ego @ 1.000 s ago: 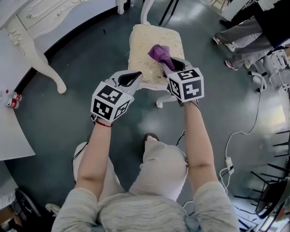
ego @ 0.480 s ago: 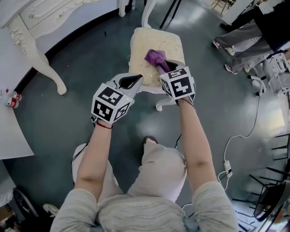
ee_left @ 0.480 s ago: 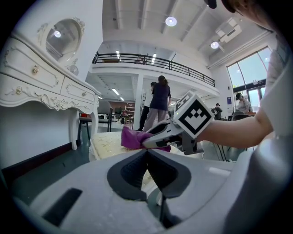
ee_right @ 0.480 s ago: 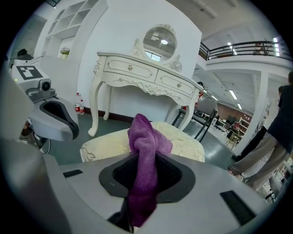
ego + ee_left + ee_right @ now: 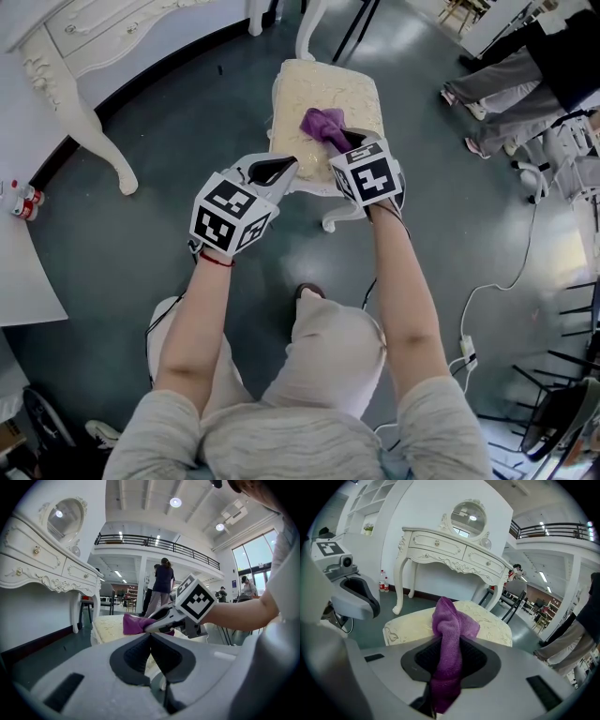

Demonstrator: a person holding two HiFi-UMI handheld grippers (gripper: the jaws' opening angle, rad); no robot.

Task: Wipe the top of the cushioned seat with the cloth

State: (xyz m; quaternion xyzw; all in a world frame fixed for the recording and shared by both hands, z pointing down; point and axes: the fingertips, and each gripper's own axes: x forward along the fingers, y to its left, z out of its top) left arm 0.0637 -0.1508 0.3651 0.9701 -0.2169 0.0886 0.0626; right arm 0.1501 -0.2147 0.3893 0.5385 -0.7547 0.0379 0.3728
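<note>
A cream cushioned seat (image 5: 319, 89) on white legs stands on the floor ahead of me. A purple cloth (image 5: 323, 124) (image 5: 449, 634) is bunched between the jaws of my right gripper (image 5: 344, 142), which is shut on it over the seat's (image 5: 487, 620) near right part. The cloth's free end rests on or just above the cushion; contact is unclear. My left gripper (image 5: 281, 167) hangs shut and empty at the seat's near left edge. From the left gripper view, the cloth (image 5: 136, 623) and right gripper (image 5: 157, 625) show over the seat (image 5: 110, 626).
A white dressing table (image 5: 84, 56) (image 5: 454, 555) stands to the left. People (image 5: 525, 66) stand at the far right. A cable and power strip (image 5: 473, 337) lie on the floor to my right. My knee (image 5: 328, 337) is just behind the seat.
My right gripper has sunk and shifted slightly left with the cloth, bringing it lower over the cushion. The left gripper has stayed put.
</note>
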